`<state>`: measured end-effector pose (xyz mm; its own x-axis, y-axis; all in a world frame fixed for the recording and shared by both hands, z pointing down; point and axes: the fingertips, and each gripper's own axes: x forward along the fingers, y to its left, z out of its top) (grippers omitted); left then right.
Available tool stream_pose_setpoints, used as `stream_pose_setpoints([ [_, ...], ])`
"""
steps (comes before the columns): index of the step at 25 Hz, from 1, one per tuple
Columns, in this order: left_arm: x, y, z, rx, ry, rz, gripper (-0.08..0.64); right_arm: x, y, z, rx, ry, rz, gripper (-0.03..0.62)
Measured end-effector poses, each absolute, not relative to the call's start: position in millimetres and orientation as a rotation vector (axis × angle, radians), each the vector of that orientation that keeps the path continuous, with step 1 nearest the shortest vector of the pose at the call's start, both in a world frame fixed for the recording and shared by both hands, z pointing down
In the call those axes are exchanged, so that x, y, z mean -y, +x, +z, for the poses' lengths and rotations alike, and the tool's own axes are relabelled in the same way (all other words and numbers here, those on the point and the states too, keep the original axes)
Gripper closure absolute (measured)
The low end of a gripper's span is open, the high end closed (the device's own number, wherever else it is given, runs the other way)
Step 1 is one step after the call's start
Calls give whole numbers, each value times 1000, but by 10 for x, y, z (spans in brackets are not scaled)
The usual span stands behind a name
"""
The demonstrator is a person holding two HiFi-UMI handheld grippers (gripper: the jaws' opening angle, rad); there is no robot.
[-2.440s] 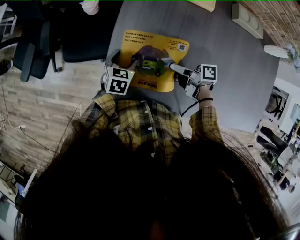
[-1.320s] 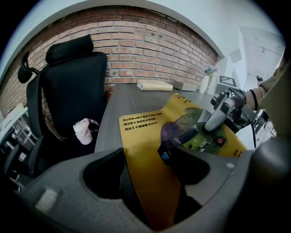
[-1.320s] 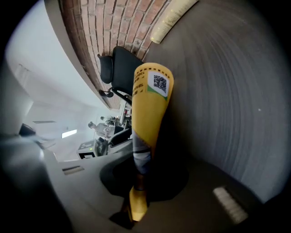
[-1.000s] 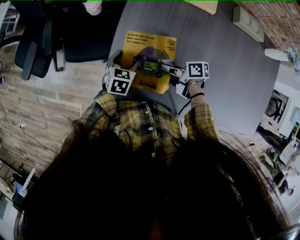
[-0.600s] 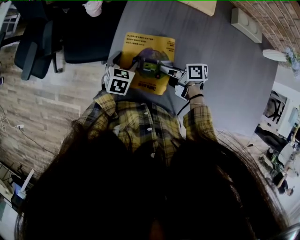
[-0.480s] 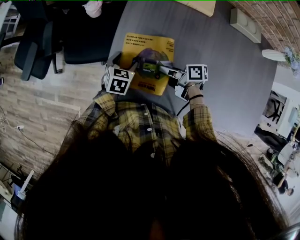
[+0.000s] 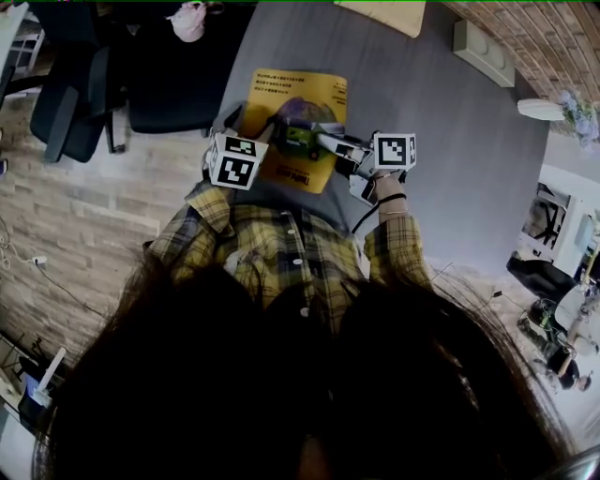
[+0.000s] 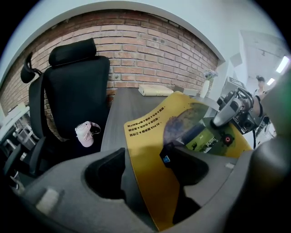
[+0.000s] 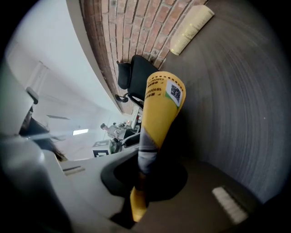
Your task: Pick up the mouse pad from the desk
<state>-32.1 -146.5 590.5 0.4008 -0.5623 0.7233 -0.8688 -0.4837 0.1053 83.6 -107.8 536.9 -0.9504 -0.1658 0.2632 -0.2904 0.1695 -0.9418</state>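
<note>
The yellow mouse pad [image 7: 292, 112] with dark print is raised off the grey desk [image 7: 450, 159] and held from both sides. In the head view my left gripper [image 7: 255, 133] grips its near left edge and my right gripper [image 7: 323, 141] its right side. The left gripper view shows the mouse pad [image 8: 150, 150] passing between the jaws of my left gripper [image 8: 145, 182], with the right gripper [image 8: 232, 109] clamped further along. In the right gripper view the mouse pad [image 9: 158, 104] stands edge-on and curled, pinched in my right gripper [image 9: 138, 182].
A black office chair [image 7: 141, 75] stands at the desk's left with a pink item [image 7: 185, 19] on it. A beige flat object [image 7: 394, 11] lies at the desk's far end. A white box [image 7: 483, 52] and a vase [image 7: 544, 108] sit by the brick wall.
My right gripper has risen a little and rolled with the pad's right side, so the pad stands more tilted and curled. The left gripper has stayed put.
</note>
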Motion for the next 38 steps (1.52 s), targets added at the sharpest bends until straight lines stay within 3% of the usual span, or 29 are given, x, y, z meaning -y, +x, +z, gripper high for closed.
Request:
stream_pose_setpoints([
  [13,1583,-263,5310,1288,2300,737,245,1131,1055,4892,2485,675,1612,571],
  [38,1619,52,3798,1325,2609,405,286,1213,1763,3492,2562,1416,490,571],
])
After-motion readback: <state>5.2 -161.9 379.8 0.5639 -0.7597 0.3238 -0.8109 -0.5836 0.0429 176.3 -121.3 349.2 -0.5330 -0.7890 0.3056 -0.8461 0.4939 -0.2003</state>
